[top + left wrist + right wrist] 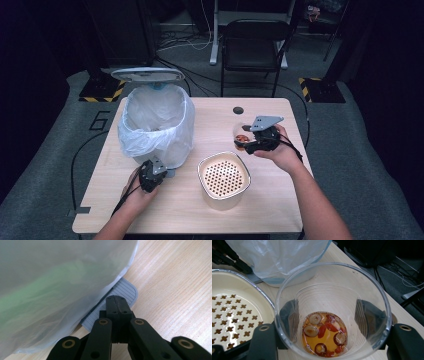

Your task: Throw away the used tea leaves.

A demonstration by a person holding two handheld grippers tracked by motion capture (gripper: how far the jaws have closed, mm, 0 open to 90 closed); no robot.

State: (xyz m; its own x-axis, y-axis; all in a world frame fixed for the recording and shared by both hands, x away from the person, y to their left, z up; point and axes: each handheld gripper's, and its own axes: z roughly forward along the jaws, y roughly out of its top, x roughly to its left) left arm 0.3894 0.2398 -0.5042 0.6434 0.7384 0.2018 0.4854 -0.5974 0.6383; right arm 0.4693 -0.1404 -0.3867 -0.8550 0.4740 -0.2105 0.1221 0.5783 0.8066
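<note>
From the high view, we see a pale wooden table point(280, 200). At its far left stands a pedal bin lined with a translucent white plastic bag point(156, 125), its grey lid point(148, 74) raised. Near the middle sits a cream container topped with a perforated strainer insert point(224, 176). The left gripper point(151, 176) rests at the near foot of the bin. The right gripper point(248, 143) holds a clear plastic cup point(241, 134) to the right of the strainer.

In the left gripper view, the jaws are closed together with nothing between them, pressing down on the bin's grey ribbed foot pedal point(127, 290).

In the right gripper view, the jaws grasp the clear cup point(332, 292) from both sides. At its bottom lies amber tea with sliced red dates and berries point(324, 333).

We judge the step to be holding the bin open while the cup is carried. Next, the cup likely needs tipping over the strainer, slowly, to catch the solids.
</note>
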